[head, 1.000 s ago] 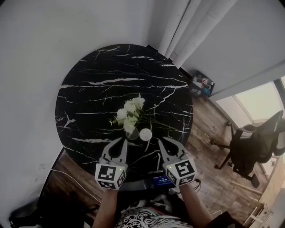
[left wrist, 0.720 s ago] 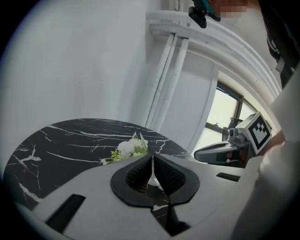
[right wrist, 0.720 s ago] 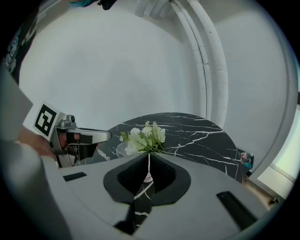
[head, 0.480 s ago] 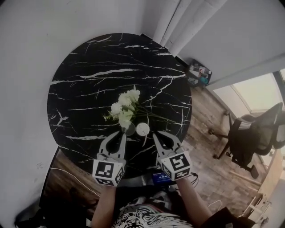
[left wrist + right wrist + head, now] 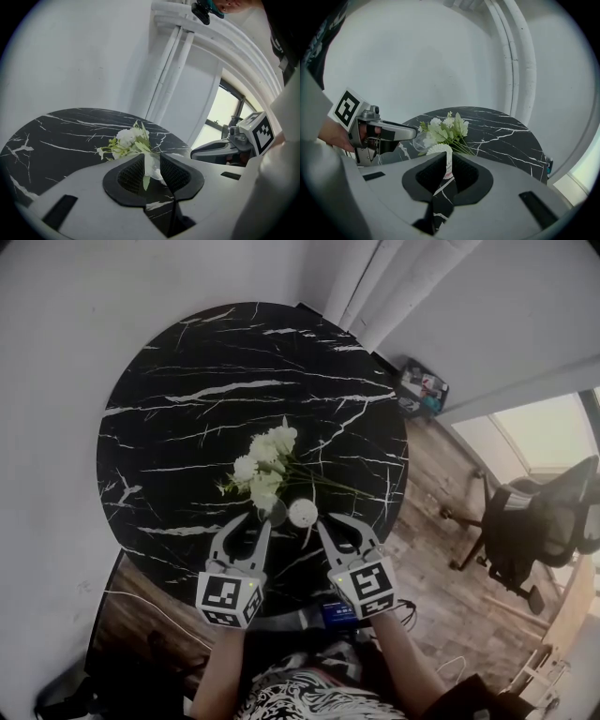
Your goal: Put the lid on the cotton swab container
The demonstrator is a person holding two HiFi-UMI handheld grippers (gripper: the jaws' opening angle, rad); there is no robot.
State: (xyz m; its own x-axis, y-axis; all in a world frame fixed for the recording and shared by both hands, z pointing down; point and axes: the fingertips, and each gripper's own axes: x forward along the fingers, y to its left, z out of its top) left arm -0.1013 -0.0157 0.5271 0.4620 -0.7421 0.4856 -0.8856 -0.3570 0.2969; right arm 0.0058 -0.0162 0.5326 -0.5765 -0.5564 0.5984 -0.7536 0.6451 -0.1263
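The cotton swab container [image 5: 303,513], a small round tub packed with white swabs, stands on the black marble table [image 5: 178,418] near its front edge. In the right gripper view the container [image 5: 439,153] shows just past the tips of my right gripper [image 5: 446,158], whose jaws stand slightly apart. The clear lid [image 5: 276,513] lies left of the container against the flower stems. My left gripper [image 5: 259,520] points at it, jaws opening, and the lid [image 5: 151,165] shows in their gap without being pressed. In the head view my right gripper [image 5: 332,521] sits just right of the container.
A bunch of white flowers [image 5: 264,465] lies on the table right behind the lid and container. White wall and pipes rise behind the table. An office chair [image 5: 544,531] and a box [image 5: 422,390] are on the wooden floor to the right.
The left gripper's jaws have parted. Both grippers have edged forward, closer to the lid and the container. The head camera has shifted a little.
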